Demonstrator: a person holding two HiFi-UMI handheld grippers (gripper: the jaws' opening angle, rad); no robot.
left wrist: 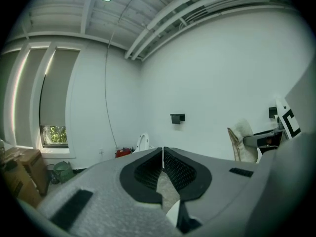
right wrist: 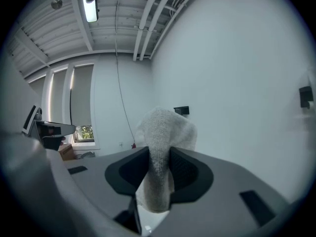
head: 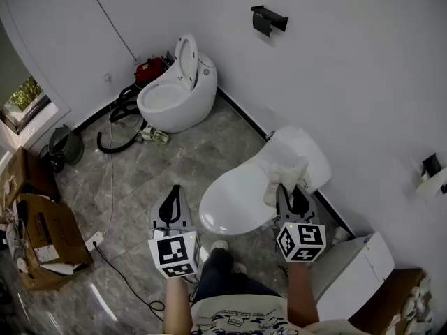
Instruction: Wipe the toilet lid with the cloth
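Note:
A white toilet with its lid [head: 237, 199] down stands by the wall, just ahead of me. My right gripper [head: 291, 187] hovers over the lid's right rear part, shut on a white cloth [head: 286, 169] that bunches out past its tips. The right gripper view shows the cloth [right wrist: 162, 154] pinched between the jaws and hanging below them. My left gripper [head: 175, 190] is shut and holds nothing; it sits over the floor to the left of the toilet. In the left gripper view its tips [left wrist: 163, 151] meet, and the cloth [left wrist: 242, 138] shows far right.
A second white toilet [head: 174, 93] with its seat raised stands at the back. A black hose [head: 115, 128] and a red device [head: 150, 68] lie beside it. Cardboard boxes [head: 42, 239] sit at left, a white box [head: 353, 274] at right, a black holder [head: 269, 19] on the wall.

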